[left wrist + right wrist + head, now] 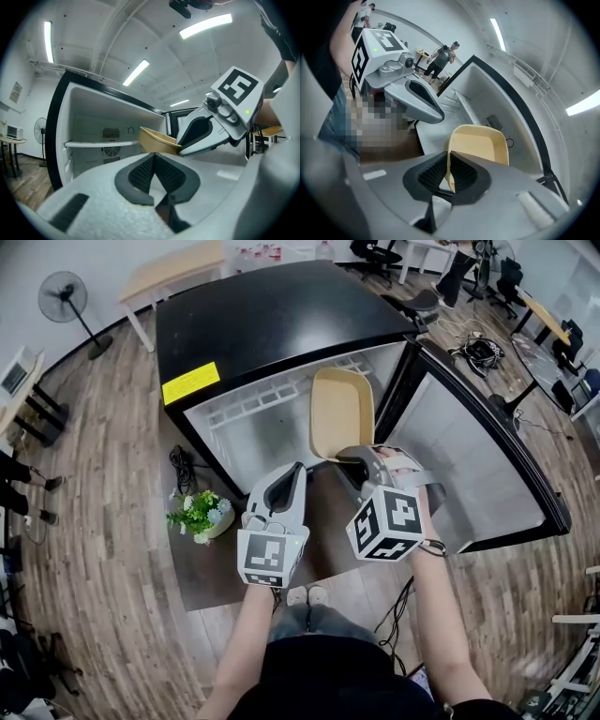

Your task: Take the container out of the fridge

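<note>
Centrally, the right claw (447, 176) is clamping the near rim of the tan container (480, 145), its pads pressing on either side of the thin wall. The container is hanging tilted at the open mouth of the black fridge (262, 334), in front of its white interior, while the fridge door (487, 465) is standing wide open. The left claw (154, 176) is hovering before the fridge beside the right claw, its jaws resting together with nothing between them.

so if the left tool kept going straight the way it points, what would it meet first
Probably the tan container in the right tool; depth is unclear, it might slip past into the fridge.
</note>
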The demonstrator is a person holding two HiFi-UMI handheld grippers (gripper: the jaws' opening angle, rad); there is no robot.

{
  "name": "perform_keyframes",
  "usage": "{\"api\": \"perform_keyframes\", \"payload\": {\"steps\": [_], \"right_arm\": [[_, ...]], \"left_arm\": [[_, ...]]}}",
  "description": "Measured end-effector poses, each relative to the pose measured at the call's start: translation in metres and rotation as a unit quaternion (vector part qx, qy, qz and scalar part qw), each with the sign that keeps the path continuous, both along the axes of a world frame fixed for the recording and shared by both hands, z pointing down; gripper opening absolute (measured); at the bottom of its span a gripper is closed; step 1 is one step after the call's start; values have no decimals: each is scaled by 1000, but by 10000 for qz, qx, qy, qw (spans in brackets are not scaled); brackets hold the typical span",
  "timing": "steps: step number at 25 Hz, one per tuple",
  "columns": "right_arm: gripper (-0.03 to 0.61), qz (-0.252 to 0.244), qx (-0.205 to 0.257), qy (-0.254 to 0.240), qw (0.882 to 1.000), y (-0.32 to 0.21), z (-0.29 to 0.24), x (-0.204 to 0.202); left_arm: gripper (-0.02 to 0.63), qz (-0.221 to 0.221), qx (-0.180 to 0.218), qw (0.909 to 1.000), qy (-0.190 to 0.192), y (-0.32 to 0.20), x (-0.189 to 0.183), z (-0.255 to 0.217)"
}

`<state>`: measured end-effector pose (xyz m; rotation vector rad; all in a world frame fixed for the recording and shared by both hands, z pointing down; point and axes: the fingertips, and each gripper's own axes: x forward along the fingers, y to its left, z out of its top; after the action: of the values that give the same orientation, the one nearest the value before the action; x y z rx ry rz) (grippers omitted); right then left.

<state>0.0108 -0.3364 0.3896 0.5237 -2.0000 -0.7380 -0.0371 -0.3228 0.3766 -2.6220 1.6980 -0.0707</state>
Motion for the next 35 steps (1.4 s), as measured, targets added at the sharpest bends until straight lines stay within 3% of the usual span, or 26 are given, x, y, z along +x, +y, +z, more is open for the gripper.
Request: {"api": "perform_keyframes", "payload": {"steps": [6, 11, 15, 21, 25, 27, 30, 35], "right_arm": [[32, 206, -72, -423, 9989, 35, 4, 9], [32, 415, -189, -1187, 9919, 61, 7, 20], [31, 435, -219, -1962, 9794, 78, 5, 30], [31, 236, -214, -3304, 9433, 97, -15, 46], [31, 256, -256, -4462, 8942, 105, -31, 57], [31, 317, -316, -4789, 8767, 107, -32, 63], [29, 380, -423, -5056, 8609, 110, -30, 69], [29, 477, -604, -5197, 8509, 111, -21, 78]], "left_arm": [[5, -7, -23, 10000, 28, 19, -2, 3], [5, -1, -22, 10000, 22, 32, -3, 7], [6, -15, -31, 10000, -31, 41, -6, 11], [5, -80, 8, 10000, -42, 51, -13, 17], [5, -139, 128, 9998, -53, 58, -16, 14], [5, -163, 193, 9997, -75, 60, -17, 13], [5, -174, 284, 9993, -144, 65, -16, 11], [6, -177, 371, 9990, -166, 69, -16, 9]]}}
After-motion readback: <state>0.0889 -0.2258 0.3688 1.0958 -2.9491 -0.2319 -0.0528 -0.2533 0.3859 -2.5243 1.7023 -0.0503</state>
